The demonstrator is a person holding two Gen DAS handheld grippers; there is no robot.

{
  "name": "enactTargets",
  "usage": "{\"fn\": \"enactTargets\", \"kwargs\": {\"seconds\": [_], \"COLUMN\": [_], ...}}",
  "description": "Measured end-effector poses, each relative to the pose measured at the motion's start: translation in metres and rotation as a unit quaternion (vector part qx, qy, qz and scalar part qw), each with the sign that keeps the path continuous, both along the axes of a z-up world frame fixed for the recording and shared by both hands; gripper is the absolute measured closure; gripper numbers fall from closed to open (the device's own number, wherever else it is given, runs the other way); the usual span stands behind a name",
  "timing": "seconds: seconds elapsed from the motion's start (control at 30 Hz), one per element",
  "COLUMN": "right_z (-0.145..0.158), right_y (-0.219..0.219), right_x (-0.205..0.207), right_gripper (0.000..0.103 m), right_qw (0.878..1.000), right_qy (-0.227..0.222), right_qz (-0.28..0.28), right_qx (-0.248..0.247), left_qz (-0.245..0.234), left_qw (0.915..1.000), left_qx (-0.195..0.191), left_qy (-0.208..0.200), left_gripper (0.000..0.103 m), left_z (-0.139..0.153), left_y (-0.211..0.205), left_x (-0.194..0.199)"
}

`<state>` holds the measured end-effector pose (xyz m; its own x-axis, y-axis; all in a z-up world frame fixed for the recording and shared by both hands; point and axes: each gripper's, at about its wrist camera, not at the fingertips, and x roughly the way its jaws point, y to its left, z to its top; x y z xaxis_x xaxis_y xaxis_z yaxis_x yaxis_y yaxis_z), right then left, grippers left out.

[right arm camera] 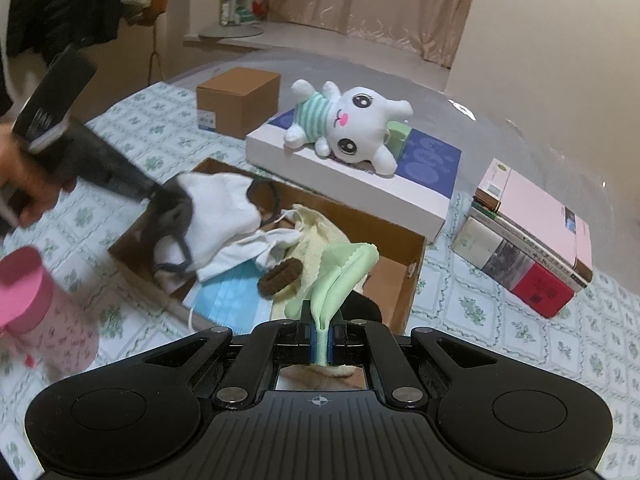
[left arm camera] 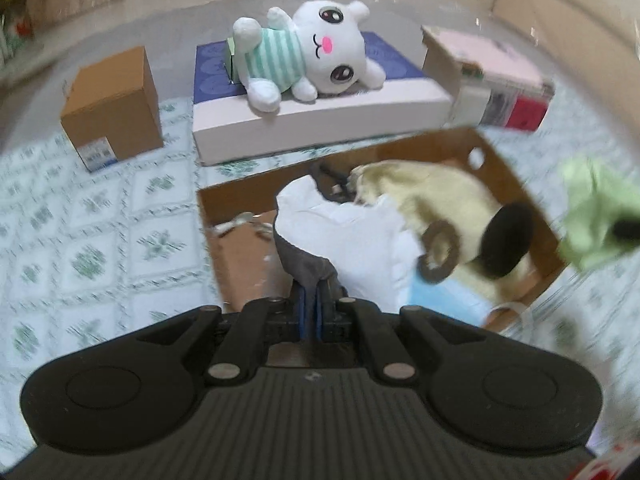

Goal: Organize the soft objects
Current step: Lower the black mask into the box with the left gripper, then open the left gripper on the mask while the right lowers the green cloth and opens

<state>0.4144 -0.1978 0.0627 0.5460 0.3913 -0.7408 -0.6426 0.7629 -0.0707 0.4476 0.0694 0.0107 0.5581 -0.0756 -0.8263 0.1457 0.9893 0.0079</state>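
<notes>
My left gripper [left arm camera: 311, 300] is shut on a grey and white cloth [left arm camera: 344, 236] and holds it over the open brown cardboard box [left arm camera: 236, 256]. It also shows in the right wrist view [right arm camera: 208, 208]. My right gripper [right arm camera: 320, 336] is shut on a light green cloth [right arm camera: 344, 276], held above the box's near side [right arm camera: 404, 276]; the cloth also shows in the left wrist view [left arm camera: 596, 216]. In the box lie a cream plush with brown and black parts [left arm camera: 444, 208], a blue face mask [right arm camera: 228, 300] and white cloths. A white bunny plush [left arm camera: 316, 52] lies on a flat white box [left arm camera: 320, 120].
A small brown carton [left arm camera: 112, 108] stands at the back left. A stack of books [right arm camera: 528, 236] lies right of the flat box. A pink cylinder container [right arm camera: 36, 312] stands at the near left in the right wrist view. The table has a green-patterned cloth [left arm camera: 100, 240].
</notes>
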Motion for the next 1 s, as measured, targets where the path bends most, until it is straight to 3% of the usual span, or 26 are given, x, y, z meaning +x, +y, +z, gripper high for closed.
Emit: {"fn": "enactTargets", "kwargs": {"seconds": [0.13, 0.27, 0.5, 0.63, 0.73, 1.0], "right_z": [-0.007, -0.014, -0.031, -0.045, -0.055, -0.079], "right_y": [0.006, 0.010, 0.023, 0.037, 0.048, 0.070], "right_x": [0.013, 0.021, 0.036, 0.042, 0.045, 0.056], "right_gripper": [0.098, 0.098, 0.098, 0.098, 0.098, 0.098], "right_qw": [1.000, 0.999, 0.996, 0.995, 0.994, 0.996], "right_qy": [0.012, 0.028, 0.062, 0.079, 0.087, 0.083], "right_qz": [-0.007, -0.012, -0.016, -0.012, -0.008, -0.015], "right_qx": [0.015, 0.032, 0.061, 0.067, 0.066, 0.028], "left_qz": [-0.026, -0.047, -0.048, -0.029, -0.029, -0.060], "left_qw": [0.9963, 0.9926, 0.9951, 0.9988, 0.9991, 0.9970], "left_qx": [0.080, 0.110, 0.087, 0.038, 0.031, 0.022], "left_qy": [-0.018, -0.021, -0.002, 0.005, -0.002, -0.044], "left_gripper": [0.098, 0.098, 0.096, 0.092, 0.082, 0.079], "left_z": [-0.012, -0.023, -0.036, -0.033, -0.026, -0.006], "left_y": [-0.014, -0.022, -0.017, -0.002, 0.004, 0.012], "left_x": [-0.002, -0.001, 0.005, 0.005, 0.002, -0.014]}}
